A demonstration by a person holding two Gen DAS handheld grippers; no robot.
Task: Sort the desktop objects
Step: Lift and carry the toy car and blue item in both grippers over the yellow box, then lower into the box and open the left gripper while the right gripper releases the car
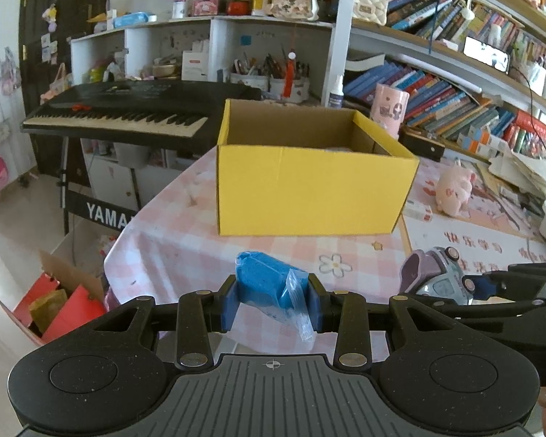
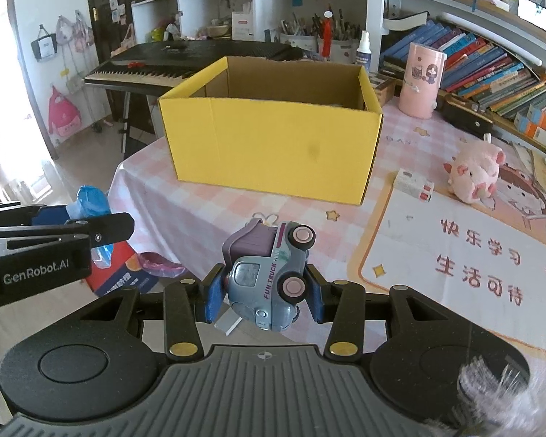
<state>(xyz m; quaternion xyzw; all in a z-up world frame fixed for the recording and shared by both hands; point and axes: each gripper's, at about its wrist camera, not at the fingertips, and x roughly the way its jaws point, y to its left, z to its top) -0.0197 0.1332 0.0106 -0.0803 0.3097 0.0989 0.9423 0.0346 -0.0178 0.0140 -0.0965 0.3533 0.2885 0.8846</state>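
Observation:
My left gripper point(image 1: 272, 300) is shut on a blue packet in clear plastic point(image 1: 265, 284), held above the near edge of the pink checked table. My right gripper point(image 2: 264, 293) is shut on a blue-and-purple toy truck point(image 2: 269, 276), tipped on its side. An open yellow cardboard box point(image 1: 309, 189) stands on the table ahead of both grippers; it also shows in the right wrist view point(image 2: 273, 149). The truck point(image 1: 433, 276) and the right gripper show at the right of the left wrist view. The left gripper point(image 2: 102, 224) with its packet point(image 2: 89, 200) shows at the left of the right wrist view.
A pink plush pig point(image 2: 477, 173) and a small white-red box point(image 2: 413, 184) lie right of the yellow box. A pink cylinder point(image 2: 422, 80) stands behind. A keyboard point(image 1: 127, 113) sits left of the table. Bookshelves point(image 1: 455, 102) line the right. Red boxes point(image 1: 62, 306) lie on the floor.

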